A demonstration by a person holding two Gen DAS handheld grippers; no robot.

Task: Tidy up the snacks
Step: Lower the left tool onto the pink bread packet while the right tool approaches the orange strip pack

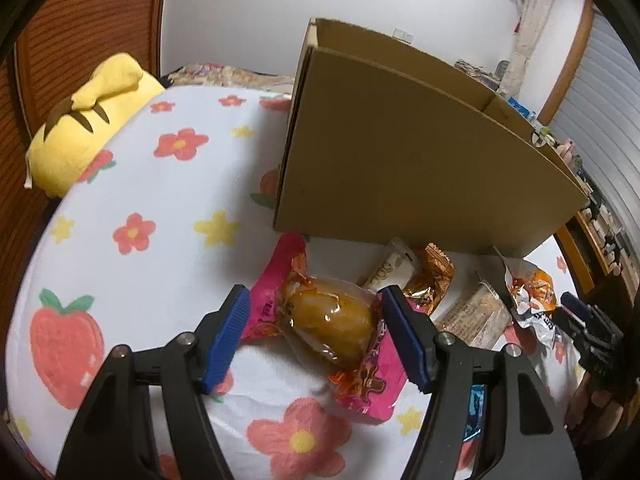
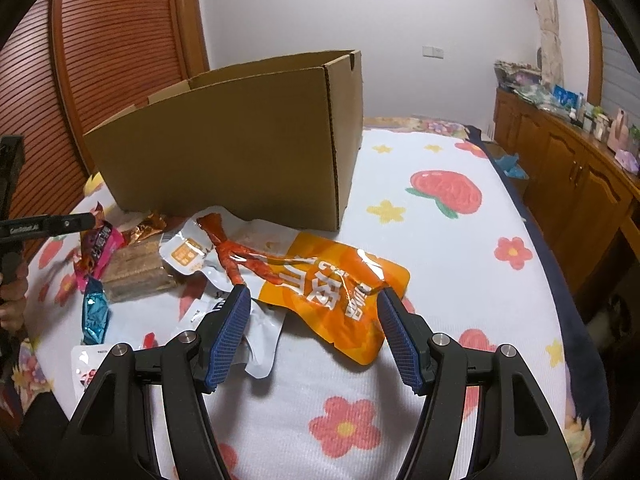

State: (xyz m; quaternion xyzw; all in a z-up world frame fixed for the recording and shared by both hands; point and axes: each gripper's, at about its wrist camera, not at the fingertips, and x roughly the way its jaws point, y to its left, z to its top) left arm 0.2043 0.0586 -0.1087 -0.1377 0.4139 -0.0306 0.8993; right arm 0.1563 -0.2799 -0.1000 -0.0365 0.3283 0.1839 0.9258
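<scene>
Two grippers (image 1: 316, 336) (image 2: 314, 334) spread wide; yellow pillow (image 1: 86, 120) in left view only; pink snack packet (image 1: 320, 336) crinkled, glossy, between left fingers.

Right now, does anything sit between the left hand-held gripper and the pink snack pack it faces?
Nothing visible: the open left hand-held gripper already straddles the pink snack pack. The cardboard box stands just behind it.

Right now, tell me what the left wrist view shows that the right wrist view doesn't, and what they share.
Left only: a yellow plush toy at the bed's far edge, and a pink packet lying between the open left gripper.
Right only: a wooden cabinet beside the bed, and an orange packet ahead of the open right gripper.
Both: the cardboard box and the flowered blanket.
</scene>
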